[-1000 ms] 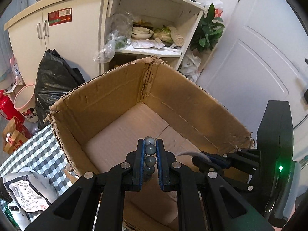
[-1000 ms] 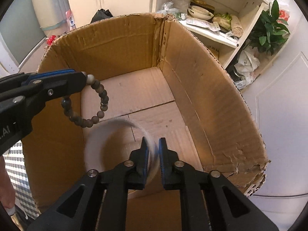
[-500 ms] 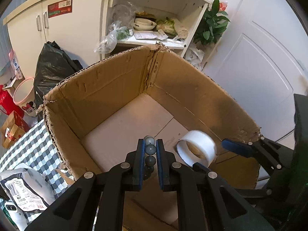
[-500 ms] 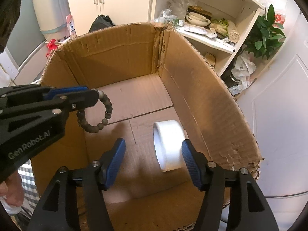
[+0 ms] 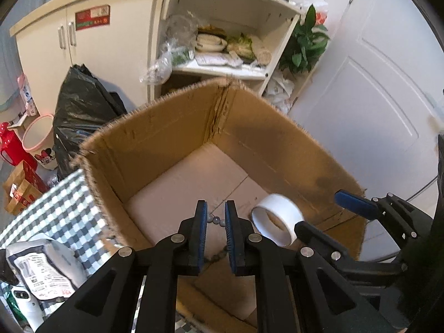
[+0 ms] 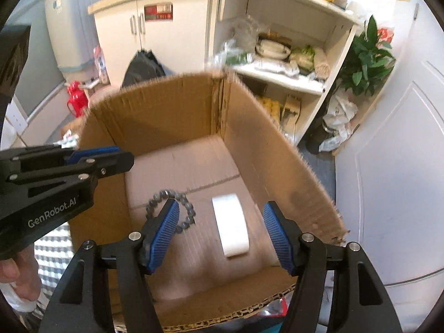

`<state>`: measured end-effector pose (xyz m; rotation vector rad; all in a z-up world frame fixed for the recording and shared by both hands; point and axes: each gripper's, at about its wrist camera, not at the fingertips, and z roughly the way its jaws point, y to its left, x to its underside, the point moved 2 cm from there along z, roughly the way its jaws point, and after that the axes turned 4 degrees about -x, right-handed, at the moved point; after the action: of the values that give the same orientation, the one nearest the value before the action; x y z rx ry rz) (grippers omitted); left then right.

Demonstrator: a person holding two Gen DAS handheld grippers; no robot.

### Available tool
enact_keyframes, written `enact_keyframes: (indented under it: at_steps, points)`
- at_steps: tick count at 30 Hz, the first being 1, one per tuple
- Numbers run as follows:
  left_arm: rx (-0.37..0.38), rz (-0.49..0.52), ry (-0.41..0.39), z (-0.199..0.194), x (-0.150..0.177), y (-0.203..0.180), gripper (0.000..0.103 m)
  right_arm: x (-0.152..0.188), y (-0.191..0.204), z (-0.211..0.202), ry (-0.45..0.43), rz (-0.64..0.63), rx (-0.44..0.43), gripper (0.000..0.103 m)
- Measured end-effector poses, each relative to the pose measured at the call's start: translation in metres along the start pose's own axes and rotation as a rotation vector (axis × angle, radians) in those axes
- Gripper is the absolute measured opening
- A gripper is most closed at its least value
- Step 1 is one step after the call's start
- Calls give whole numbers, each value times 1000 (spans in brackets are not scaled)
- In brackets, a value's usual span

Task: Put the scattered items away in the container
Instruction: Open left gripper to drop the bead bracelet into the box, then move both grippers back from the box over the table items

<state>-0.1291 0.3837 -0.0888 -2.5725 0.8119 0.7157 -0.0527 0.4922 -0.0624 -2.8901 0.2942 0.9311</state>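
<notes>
Kitchen clutter behind, the cardboard box [image 6: 277, 166] holds tape roll [image 6: 231, 224] and bead bracelet [image 6: 172, 202] — both tongs released, left [image 5: 216, 216] and right [image 6: 222, 230]; next, fetching remaining items.

One cardboard box [image 6: 172, 116] is seen, with one white tape roll [image 6: 231, 229] and one grey bead bracelet [image 6: 177, 208] counted inside. Two grippers, the left gripper [image 5: 216, 219] and the right gripper [image 6: 219, 234], are shown near.

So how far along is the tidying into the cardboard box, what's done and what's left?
Done: the white tape roll and the grey beaded bracelet both lie on the floor of the brown cardboard box. In hand: nothing; the right gripper and left gripper are both open above it. Left: a white printed packet sits on the checked tablecloth beside the box.
</notes>
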Motion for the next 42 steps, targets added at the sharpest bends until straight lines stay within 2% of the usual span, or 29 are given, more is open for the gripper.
enact_keyframes:
  at_steps: [3, 5, 9, 11, 15, 16, 17, 19, 22, 23, 25, 29, 42]
  points:
    - [-19, -9, -52, -21, -2, 5, 21, -6, 3, -15, -61, 12, -8, 64]
    - [-38, -20, -91, -37, -2, 10, 33, -9, 7, -27, -110, 17, -19, 67]
    - [-92, -31, -153, -65, -1, 21, 37, -12, 16, -47, -189, 25, -38, 70]
    - [-116, -38, -182, -79, 0, 26, 49, -13, 21, -56, -223, 29, -53, 72]
    - [-173, -56, -239, -110, 6, 36, 55, -14, 34, -77, -288, 25, -81, 78]
    - [-184, -61, -250, -117, 8, 39, 62, -15, 37, -82, -302, 21, -88, 80]
    - [-192, -68, -260, -124, 10, 42, 72, -15, 41, -87, -317, 18, -97, 84]
    - [-212, -84, -285, -139, 15, 48, 81, -16, 47, -96, -348, 17, -110, 91]
    - [-259, -101, -314, -159, 22, 57, 85, -16, 58, -112, -391, 12, -149, 98]
    - [-272, -108, -323, -166, 25, 60, 94, -16, 62, -117, -401, 8, -160, 102]
    - [-301, -127, -357, -181, 32, 66, 103, -16, 68, -127, -419, 5, -181, 103]
    - [-357, -154, -418, -214, 49, 78, 103, -13, 86, -143, -451, -11, -231, 103]
    - [-541, -262, -482, -291, 104, 129, 103, -2, 159, -168, -471, -132, -335, 103]
